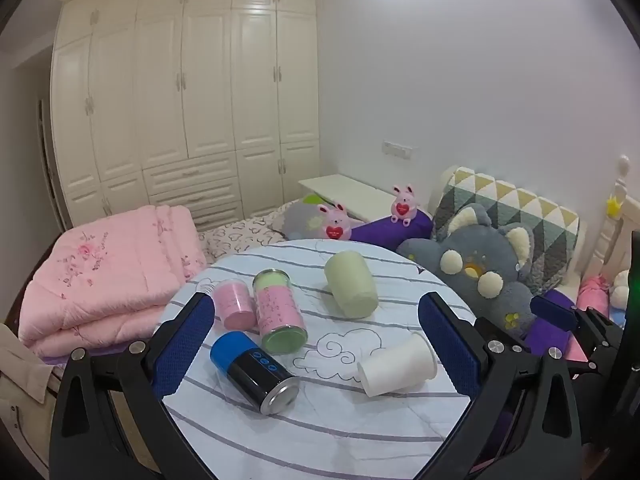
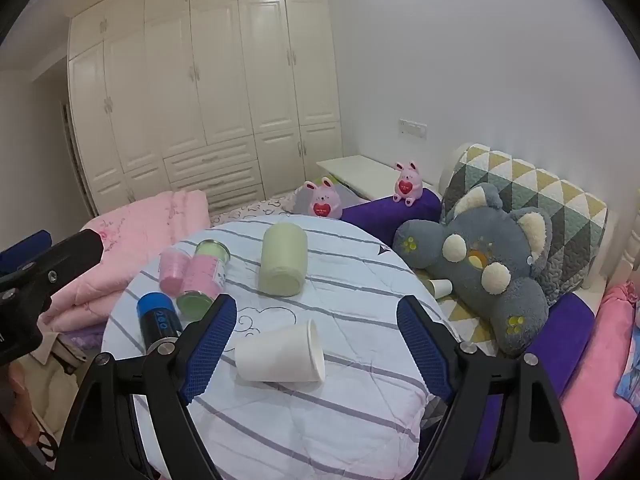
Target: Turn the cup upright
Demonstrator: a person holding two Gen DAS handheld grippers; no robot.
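A white paper cup lies on its side on the round table with a striped cloth; in the right wrist view the cup points its open mouth to the right. My left gripper is open and empty, hovering over the table near the front, with the cup just inside its right finger. My right gripper is open and empty, its fingers either side of the white cup, a little above and behind it. The right gripper also shows at the right edge of the left wrist view.
Other cups lie on their sides on the table: a pale green cup, a pink and green tumbler, a small pink cup and a blue and black can. A grey plush cat, pink quilt and another paper cup lie on the bed around.
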